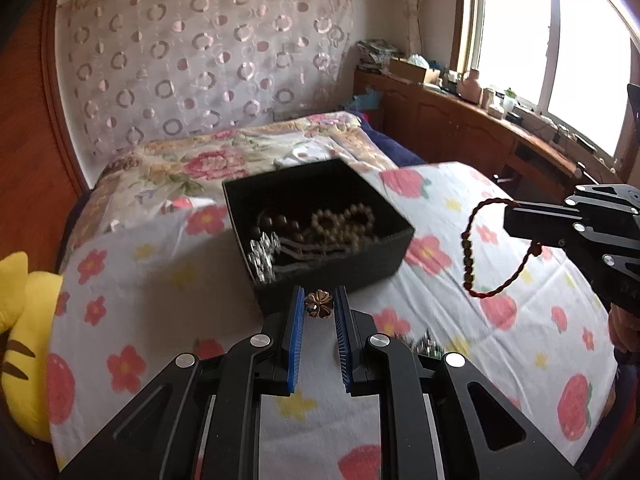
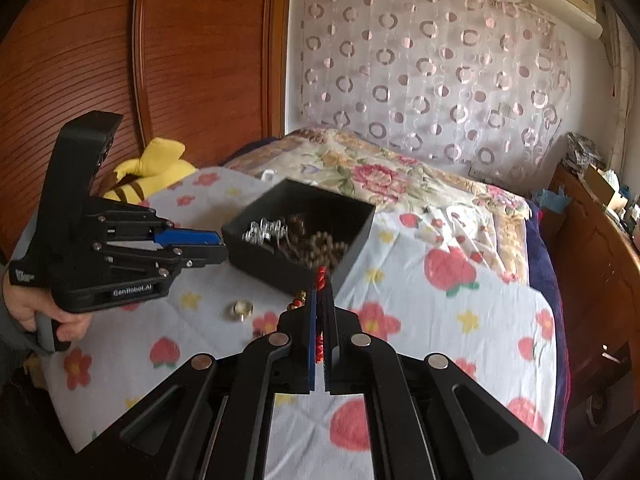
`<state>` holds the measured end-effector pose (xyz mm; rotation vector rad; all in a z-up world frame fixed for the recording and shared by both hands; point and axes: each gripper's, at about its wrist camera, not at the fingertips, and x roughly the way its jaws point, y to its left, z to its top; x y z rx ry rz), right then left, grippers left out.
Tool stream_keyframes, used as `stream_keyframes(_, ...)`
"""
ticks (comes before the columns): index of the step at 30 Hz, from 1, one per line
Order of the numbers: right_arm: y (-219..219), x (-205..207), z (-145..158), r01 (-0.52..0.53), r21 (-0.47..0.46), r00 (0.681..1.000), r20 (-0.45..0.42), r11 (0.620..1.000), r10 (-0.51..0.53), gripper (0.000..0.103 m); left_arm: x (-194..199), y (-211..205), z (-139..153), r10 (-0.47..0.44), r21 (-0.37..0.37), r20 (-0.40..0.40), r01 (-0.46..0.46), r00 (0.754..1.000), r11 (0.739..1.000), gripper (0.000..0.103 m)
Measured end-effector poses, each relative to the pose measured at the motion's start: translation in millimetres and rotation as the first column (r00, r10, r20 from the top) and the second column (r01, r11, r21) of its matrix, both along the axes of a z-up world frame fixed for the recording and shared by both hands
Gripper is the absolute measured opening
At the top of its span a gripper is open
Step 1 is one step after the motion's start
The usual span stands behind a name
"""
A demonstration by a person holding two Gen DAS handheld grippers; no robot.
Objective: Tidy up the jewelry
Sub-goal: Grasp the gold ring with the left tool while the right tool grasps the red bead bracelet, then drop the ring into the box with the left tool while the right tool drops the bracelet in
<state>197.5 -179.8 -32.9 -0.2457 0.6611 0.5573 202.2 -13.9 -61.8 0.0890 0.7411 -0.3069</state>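
A black jewelry box (image 1: 336, 256) sits on the flowered bedsheet and holds bead bracelets (image 1: 344, 220) and a silver chain (image 1: 264, 252). My left gripper (image 1: 319, 304) is shut on a small bronze flower-shaped piece (image 1: 319, 303), held just in front of the box. My right gripper (image 2: 320, 292) is shut on a red cord bracelet (image 1: 476, 248), which hangs to the right of the box. In the right wrist view the box (image 2: 288, 268) is ahead, the red cord (image 2: 320, 276) shows between the fingers, and the left gripper (image 2: 218, 246) is at the box's left side.
A gold ring (image 2: 239, 309) lies on the sheet (image 2: 440, 320) in front of the box. A small dark sparkly item (image 1: 428, 346) lies by the left gripper. A yellow plush toy (image 1: 24, 340) is at the left bed edge. A wooden cabinet (image 1: 460, 128) stands under the window.
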Motion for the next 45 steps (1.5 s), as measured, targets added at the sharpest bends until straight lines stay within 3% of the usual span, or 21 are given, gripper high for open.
stream_keyframes(9,19,37,15,0.014,0.030,1.000,0.014,0.999,-0.015,0.003,28,-1,21,0.026,-0.003,0.036,-0.026,0.999,1.000,0.014)
stream_keyframes(17,43,68,6,0.010,0.022,1.000,-0.004,1.000,-0.010,0.003,53,5,14,0.058,-0.012,0.018,-0.058,0.998,0.998,0.014)
stream_keyframes(19,48,73,-2,0.010,0.017,1.000,-0.015,1.000,-0.010,0.003,54,8,13,0.067,-0.017,0.017,-0.066,0.998,0.998,0.020)
stream_keyframes(21,52,78,-8,0.012,0.013,1.000,-0.027,1.000,-0.012,0.003,52,14,13,0.076,-0.024,0.022,-0.076,0.997,0.997,0.037)
stream_keyframes(27,55,89,-22,0.018,0.025,0.998,-0.067,1.000,-0.016,0.005,47,30,13,0.106,-0.029,0.029,-0.106,0.994,0.994,0.052)
stream_keyframes(32,54,87,-20,0.022,0.036,0.998,-0.068,0.999,-0.020,0.032,37,41,12,0.113,-0.036,0.033,-0.112,0.993,0.993,0.054)
stream_keyframes(45,57,76,1,-0.038,0.026,0.998,-0.047,0.999,0.039,0.032,14,40,1,0.083,-0.055,0.030,-0.081,0.996,0.995,0.054)
